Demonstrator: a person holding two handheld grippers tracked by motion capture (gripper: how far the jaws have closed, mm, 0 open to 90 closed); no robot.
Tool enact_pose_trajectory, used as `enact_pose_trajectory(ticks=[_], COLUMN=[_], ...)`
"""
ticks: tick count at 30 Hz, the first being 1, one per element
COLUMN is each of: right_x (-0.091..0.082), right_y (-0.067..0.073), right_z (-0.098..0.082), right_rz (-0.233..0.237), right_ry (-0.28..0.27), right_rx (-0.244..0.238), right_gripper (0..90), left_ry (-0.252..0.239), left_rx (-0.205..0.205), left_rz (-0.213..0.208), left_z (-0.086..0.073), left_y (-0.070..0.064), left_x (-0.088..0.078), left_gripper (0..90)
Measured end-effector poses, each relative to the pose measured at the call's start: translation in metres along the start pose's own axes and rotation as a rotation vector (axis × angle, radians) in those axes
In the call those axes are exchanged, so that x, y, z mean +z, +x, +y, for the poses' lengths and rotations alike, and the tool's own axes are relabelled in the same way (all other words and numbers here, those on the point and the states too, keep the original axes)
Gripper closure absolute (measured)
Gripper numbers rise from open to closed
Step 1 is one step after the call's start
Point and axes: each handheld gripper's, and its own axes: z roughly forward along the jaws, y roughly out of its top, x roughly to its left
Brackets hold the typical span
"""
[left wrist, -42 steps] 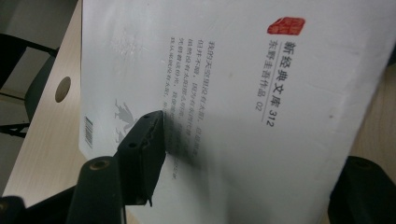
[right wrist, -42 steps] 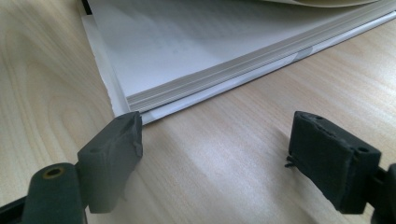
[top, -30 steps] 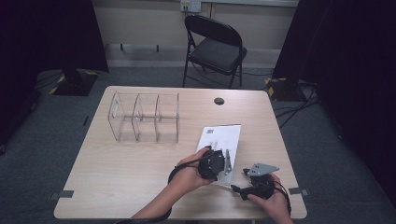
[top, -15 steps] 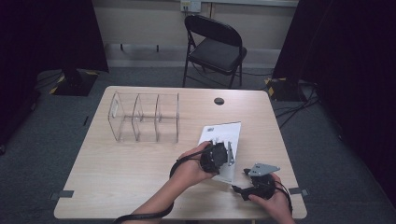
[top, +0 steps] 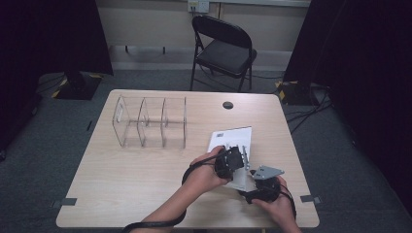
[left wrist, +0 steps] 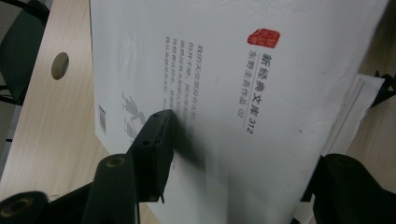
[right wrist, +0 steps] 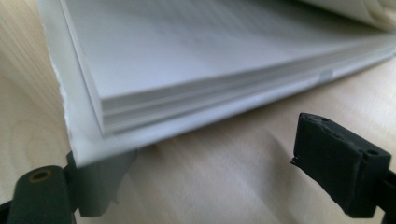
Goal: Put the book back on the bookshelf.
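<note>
A white paperback book lies on the table's right half. Its cover carries grey print, a red seal and a barcode. My left gripper reaches over the book's near end, and its jaws have just been closing. In the left gripper view one jaw lies on the cover's printed face and the other sits under its raised edge, so my left gripper is shut on the cover, with the pages showing below. My right gripper stands open at the book's near corner, one jaw tucked beneath it; the gripper holds nothing.
A clear plastic organiser with three compartments stands at the back left of the wooden table. A round cable hole sits near the far edge. A black folding chair stands beyond the table.
My left hand and gripper have risen slightly and shifted away from me over the book. The right hand has stayed in place.
</note>
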Motion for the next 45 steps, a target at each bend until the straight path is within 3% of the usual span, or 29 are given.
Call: enact_pose_trajectory(ticks=[3, 5, 10, 19, 29, 31, 37, 43, 45], right_x=[0.001, 0.0, -0.008, -0.016, -0.018, -0.023, -0.025, -0.034, -0.036], right_y=[0.001, 0.002, 0.003, 0.008, 0.01, 0.011, 0.012, 0.012, 0.011], right_z=[0.001, 0.002, 0.006, 0.011, 0.013, 0.014, 0.017, 0.023, 0.025], right_rz=[-0.02, -0.026, -0.039, -0.083, -0.086, -0.091, -0.106, -0.146, -0.151], right_ry=[-0.013, -0.015, -0.05, -0.082, -0.089, -0.121, -0.111, -0.082, -0.08], right_rx=[-0.03, -0.059, -0.087, -0.174, -0.211, -0.263, -0.318, -0.402, -0.416], right_gripper=[14.1, 17.4, 21.6, 26.1, 27.4, 30.3, 33.7, 50.5, 51.9], left_ry=[0.001, 0.042, 0.021, 0.047, 0.048, 0.036, 0.038, 0.019, 0.013], left_rx=[-0.021, -0.011, -0.029, -0.031, -0.028, -0.037, -0.032, -0.037, -0.035], left_rz=[-0.004, -0.009, -0.002, -0.014, -0.019, -0.025, -0.037, -0.053, -0.063], left_z=[0.003, 0.009, 0.012, 0.017, 0.018, 0.018, 0.019, 0.022, 0.021], left_y=[0.0, -0.001, -0.002, -0.001, -0.001, -0.001, -0.001, 0.0, 0.001], left_x=[-0.001, -0.002, -0.002, -0.005, -0.007, -0.008, -0.009, -0.008, -0.008], left_gripper=[44.8, 44.7, 45.1, 45.4, 45.1, 45.0, 45.0, 42.7, 41.5])
